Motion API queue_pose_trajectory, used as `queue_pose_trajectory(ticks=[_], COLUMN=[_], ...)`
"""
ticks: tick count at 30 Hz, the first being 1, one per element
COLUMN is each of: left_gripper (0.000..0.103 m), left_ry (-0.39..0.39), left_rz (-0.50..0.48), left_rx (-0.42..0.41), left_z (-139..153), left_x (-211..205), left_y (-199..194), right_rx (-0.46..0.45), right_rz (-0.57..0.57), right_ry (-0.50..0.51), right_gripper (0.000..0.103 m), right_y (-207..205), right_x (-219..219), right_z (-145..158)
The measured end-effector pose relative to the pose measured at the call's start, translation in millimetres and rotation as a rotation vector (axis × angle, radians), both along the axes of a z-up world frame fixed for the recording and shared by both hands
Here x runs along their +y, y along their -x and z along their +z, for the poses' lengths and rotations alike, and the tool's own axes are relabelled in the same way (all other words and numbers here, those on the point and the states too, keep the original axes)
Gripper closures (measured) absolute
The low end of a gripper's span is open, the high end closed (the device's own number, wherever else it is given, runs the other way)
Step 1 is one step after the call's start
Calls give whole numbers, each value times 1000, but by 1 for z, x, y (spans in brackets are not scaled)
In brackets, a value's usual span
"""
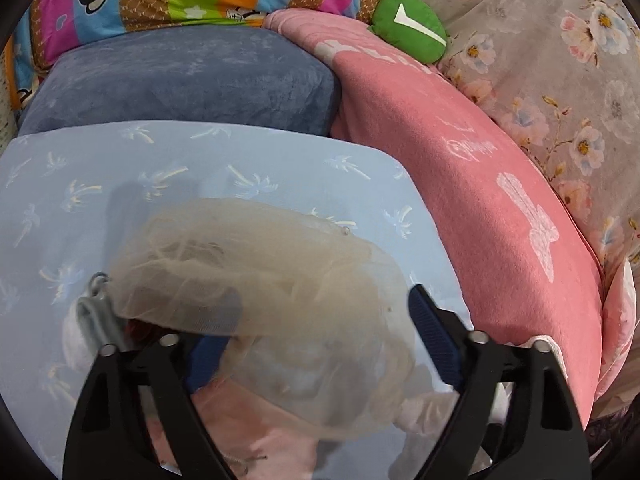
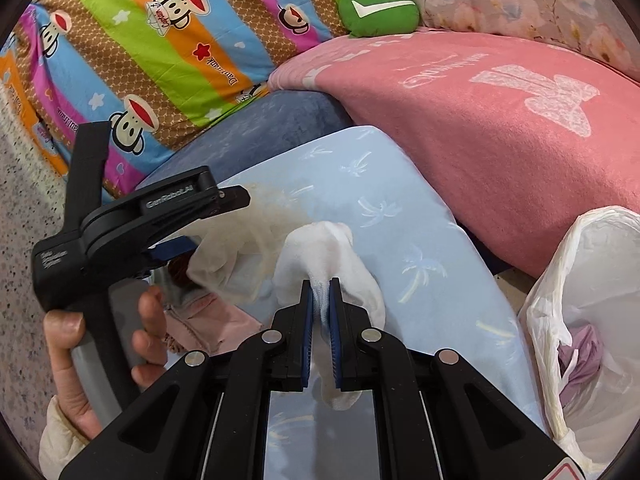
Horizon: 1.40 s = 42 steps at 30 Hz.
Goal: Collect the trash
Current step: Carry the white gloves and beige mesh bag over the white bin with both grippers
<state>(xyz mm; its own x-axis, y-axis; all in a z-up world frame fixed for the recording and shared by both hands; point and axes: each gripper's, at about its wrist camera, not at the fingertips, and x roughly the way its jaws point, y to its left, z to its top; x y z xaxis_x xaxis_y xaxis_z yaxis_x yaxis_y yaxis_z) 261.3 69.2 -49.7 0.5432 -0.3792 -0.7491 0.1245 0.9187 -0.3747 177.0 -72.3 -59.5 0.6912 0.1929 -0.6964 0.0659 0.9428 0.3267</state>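
Observation:
My right gripper (image 2: 321, 286) is shut on a crumpled white tissue (image 2: 328, 252) and holds it just above the light blue pillow (image 2: 400, 208). A translucent beige mesh wrapper (image 1: 256, 276) lies on that pillow (image 1: 200, 160) and drapes over the jaws of my left gripper (image 1: 320, 308), which stand wide apart. The wrapper hides the left fingertip. In the right wrist view the left gripper (image 2: 208, 224) sits to the left, its tip in the mesh wrapper (image 2: 248, 240). A white trash bag (image 2: 588, 320) stands open at the right with purple trash inside.
A pink blanket (image 1: 480, 184) lies right of the pillow, a dark blue cushion (image 1: 180, 80) behind it, a striped monkey-print quilt (image 2: 140, 40) and a green cushion (image 2: 376, 10) further back. A floral cover (image 1: 560, 80) is at far right. A pink cloth (image 2: 216, 320) lies under the grippers.

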Motion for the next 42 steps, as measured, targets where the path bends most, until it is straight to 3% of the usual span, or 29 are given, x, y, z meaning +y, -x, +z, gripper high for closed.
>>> queue_pose_trajectory(ticks=[4,8,23,42], left_gripper=[78,95,98,98], left_ry=[3,-19,-28,-48], left_rz=[-38,-62,-150,-282], left_rx=[30,18,-61,-195], left_z=[-10,-10,27,84], left_x=[-6,-12,-41,-107], left_y=[-1,9,75,140], right_rx=[8,-2,-118,-260], right_rz=[-4,-8,-33,-137], right_ry=[-10,-21,-27,-29], right_gripper=[96,96,96,96], right_y=[-4,-4,37,118], right_x=[-4,-7,-22,-87], right_z=[-5,-4,46,112])
